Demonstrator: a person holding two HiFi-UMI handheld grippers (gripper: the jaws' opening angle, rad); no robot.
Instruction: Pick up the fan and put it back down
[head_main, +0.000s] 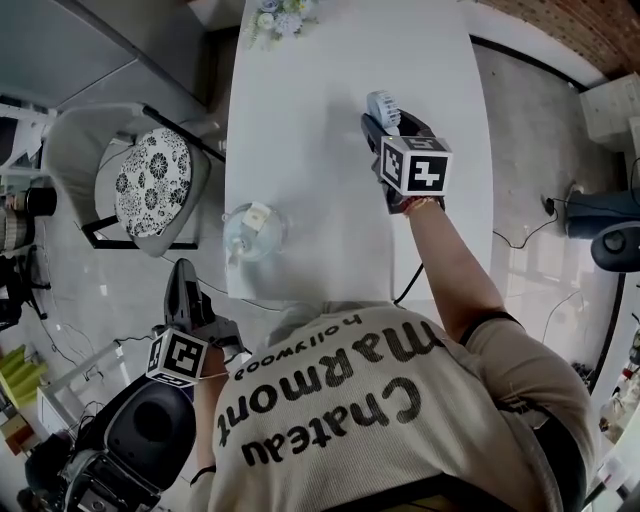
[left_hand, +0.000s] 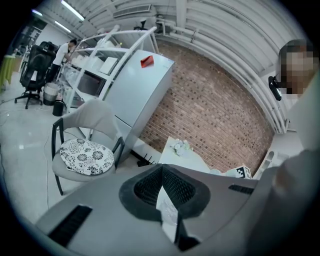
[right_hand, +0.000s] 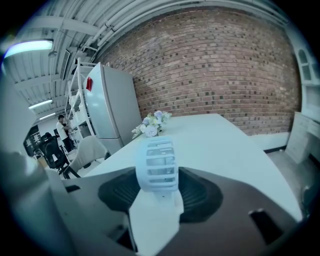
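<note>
A small white fan (head_main: 383, 108) with a round caged head stands on the white table (head_main: 300, 120) toward its right side. My right gripper (head_main: 376, 124) reaches to it from the near side. In the right gripper view the fan (right_hand: 156, 165) stands upright between the two dark pads, its stem filling the gap; the right gripper (right_hand: 159, 192) is open, its jaws close on either side of the fan. My left gripper (head_main: 184, 278) hangs off the table's near left corner, below its edge. Its jaws are shut with nothing held, as the left gripper (left_hand: 163, 172) view shows.
A clear round container with a white cap (head_main: 253, 230) sits near the table's front left. A bunch of flowers (head_main: 280, 15) lies at the far end. A chair with a patterned cushion (head_main: 150, 180) stands left of the table, and a black office chair (head_main: 150, 428) sits behind the left hand.
</note>
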